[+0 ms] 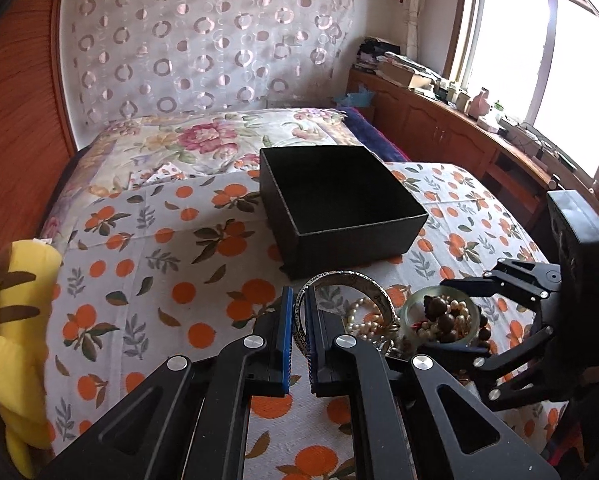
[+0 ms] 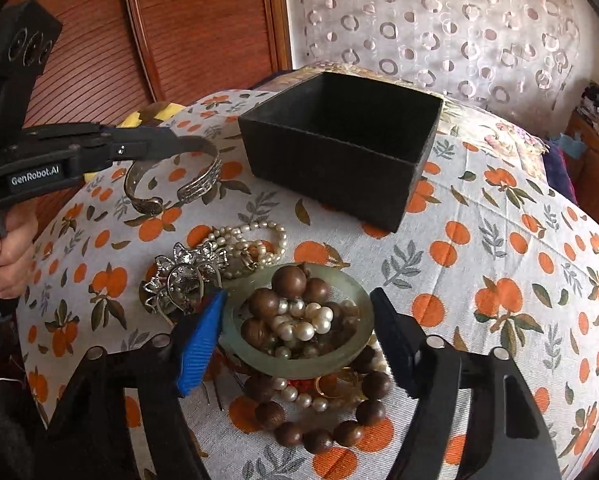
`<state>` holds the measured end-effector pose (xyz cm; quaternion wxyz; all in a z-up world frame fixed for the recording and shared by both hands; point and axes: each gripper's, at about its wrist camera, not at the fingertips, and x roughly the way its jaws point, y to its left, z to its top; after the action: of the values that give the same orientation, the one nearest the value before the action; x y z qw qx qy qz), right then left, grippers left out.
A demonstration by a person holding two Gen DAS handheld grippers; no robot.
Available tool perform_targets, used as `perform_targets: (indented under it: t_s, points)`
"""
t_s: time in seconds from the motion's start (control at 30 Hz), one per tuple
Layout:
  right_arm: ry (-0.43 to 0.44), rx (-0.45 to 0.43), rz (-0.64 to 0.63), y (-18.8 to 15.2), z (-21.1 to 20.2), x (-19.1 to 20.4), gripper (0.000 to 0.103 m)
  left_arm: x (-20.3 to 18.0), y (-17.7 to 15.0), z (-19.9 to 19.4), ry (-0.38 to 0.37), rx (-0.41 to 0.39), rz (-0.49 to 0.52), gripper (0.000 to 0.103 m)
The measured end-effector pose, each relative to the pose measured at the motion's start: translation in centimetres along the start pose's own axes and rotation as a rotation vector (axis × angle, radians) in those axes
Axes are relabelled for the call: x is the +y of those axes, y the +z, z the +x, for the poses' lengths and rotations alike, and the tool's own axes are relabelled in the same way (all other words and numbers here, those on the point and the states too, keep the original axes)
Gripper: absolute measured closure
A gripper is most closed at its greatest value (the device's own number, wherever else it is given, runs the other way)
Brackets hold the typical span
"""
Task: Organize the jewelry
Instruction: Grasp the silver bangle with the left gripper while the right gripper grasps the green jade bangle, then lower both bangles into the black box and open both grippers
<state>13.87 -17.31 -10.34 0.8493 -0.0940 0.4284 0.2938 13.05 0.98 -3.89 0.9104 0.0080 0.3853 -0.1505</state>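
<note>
My left gripper (image 1: 298, 312) is shut on a silver cuff bracelet (image 1: 347, 284), which also shows in the right wrist view (image 2: 171, 184) held just above the cloth. An open, empty black box (image 1: 339, 208) (image 2: 339, 140) stands behind the jewelry. My right gripper (image 2: 299, 320) is open, its fingers on either side of a pale green jade bangle (image 2: 235, 344) that lies on a pile of pearls (image 2: 299, 320) and brown wooden beads (image 2: 287, 280). A silver flower brooch (image 2: 183, 272) and a pearl strand (image 2: 251, 240) lie to the left of the pile.
The jewelry lies on an orange-print cloth (image 1: 159, 264) over a bed. A yellow plush toy (image 1: 15, 320) sits at the left edge. A wooden cabinet (image 1: 439, 124) with clutter runs under the window at the right.
</note>
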Motion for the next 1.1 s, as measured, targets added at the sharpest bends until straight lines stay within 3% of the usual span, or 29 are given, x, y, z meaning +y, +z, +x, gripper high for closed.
perform_targets:
  t_s: [0.43,0.67,1.1]
  points:
    - [-0.048,-0.155,-0.048,2.1,-3.6,0.4,0.029,0.4,0.6,-0.8,0.024,-0.039,-0.014,0.098]
    - [-0.092,-0.192,-0.031,4.0,-4.0,-2.5,0.029,0.6,2.3,-0.9,0.041,-0.078,-0.015,0.098]
    - [-0.144,-0.228,0.011,5.7,-4.3,-5.5,0.028,-0.5,6.5,3.8,0.054,-0.076,0.0,0.098]
